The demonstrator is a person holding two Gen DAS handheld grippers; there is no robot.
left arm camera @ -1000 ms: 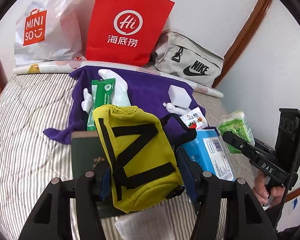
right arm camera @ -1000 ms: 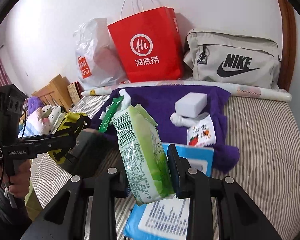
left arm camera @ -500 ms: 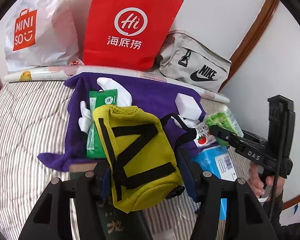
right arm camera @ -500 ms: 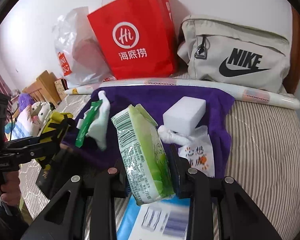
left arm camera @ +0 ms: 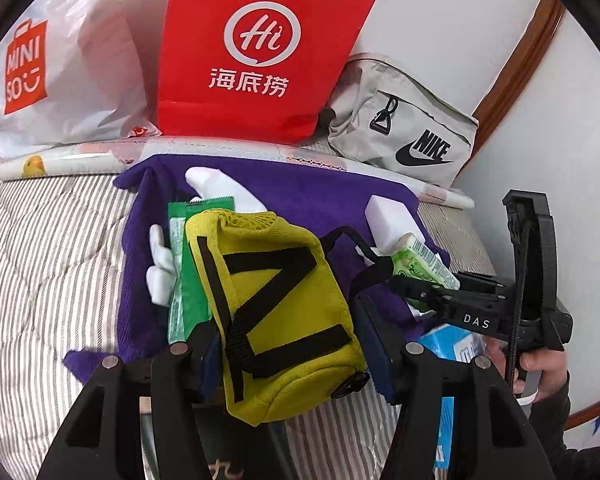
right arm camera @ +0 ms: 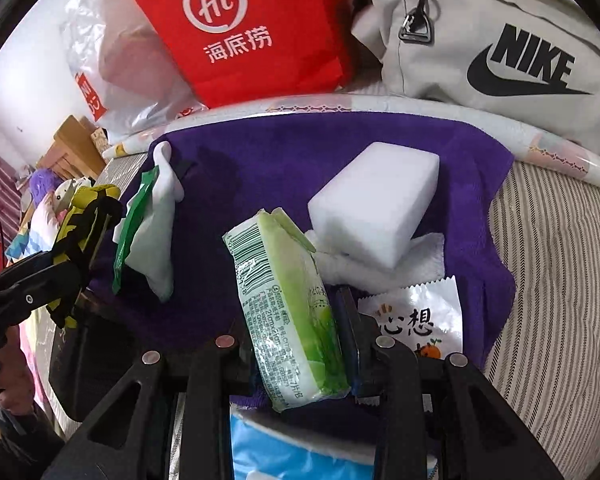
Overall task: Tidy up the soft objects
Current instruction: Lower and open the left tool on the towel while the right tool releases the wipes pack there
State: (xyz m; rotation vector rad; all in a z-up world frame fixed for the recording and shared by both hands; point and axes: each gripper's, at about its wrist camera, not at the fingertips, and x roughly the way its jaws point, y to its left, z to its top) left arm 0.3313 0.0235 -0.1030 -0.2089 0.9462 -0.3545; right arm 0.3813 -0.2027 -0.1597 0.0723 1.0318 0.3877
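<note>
Purple towel (right arm camera: 260,160) is the target: right gripper (right arm camera: 300,344), pinching the green tissue pack (right arm camera: 288,312), should set it at seven o'clock of the white sponge (right arm camera: 376,208); left gripper (left arm camera: 288,344) clamps the yellow pouch (left arm camera: 276,304).

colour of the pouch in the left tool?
Yellow with black straps; the pouch is clamped in the left tool. Shows best in the left wrist view.
</note>
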